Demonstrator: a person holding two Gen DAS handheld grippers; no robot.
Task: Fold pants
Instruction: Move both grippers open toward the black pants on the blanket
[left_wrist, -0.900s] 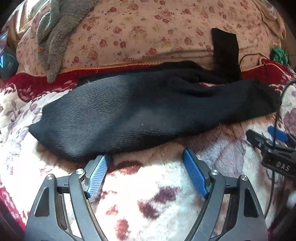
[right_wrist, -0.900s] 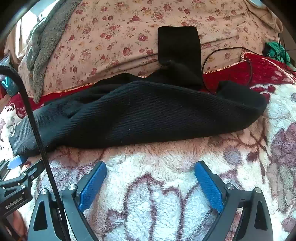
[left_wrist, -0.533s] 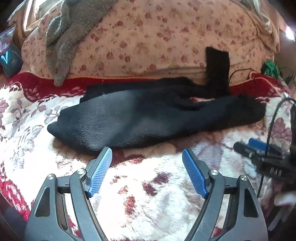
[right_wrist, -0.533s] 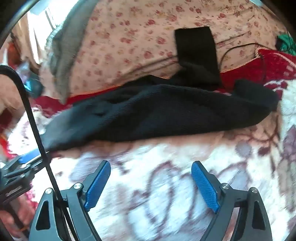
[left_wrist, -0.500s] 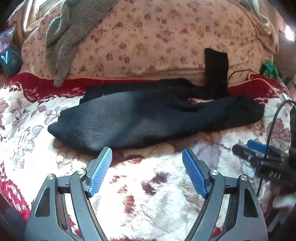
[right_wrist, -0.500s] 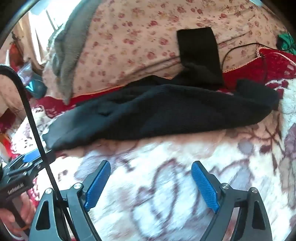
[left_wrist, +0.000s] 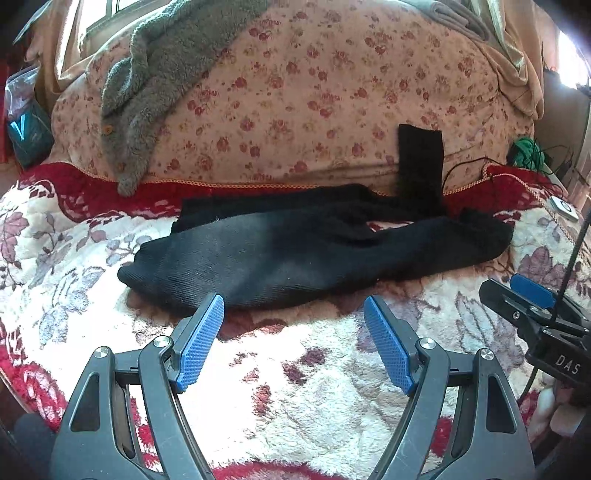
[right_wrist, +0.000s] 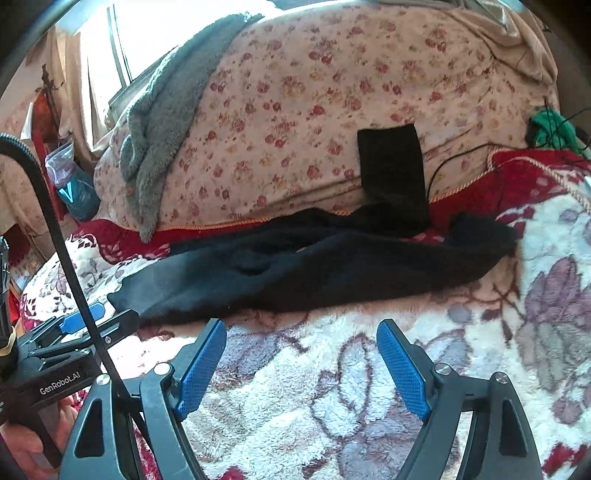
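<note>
Black pants lie folded lengthwise across a fluffy floral blanket, one narrow end standing up against the floral bedding behind. My left gripper hovers open just short of the pants' near edge, nothing between its blue pads. My right gripper is open too, over bare blanket in front of the pants. Each gripper shows in the other's view: the right gripper at the right edge, the left gripper at the lower left.
A big floral bedding roll rises behind the pants with a grey fleece garment draped over it. A thin black cable and a green bundle lie at the back right. A teal bag sits far left.
Both grippers have pulled back and up from the pants, which now look smaller and farther away. The pants have not shifted. Both jaws stay wide.
</note>
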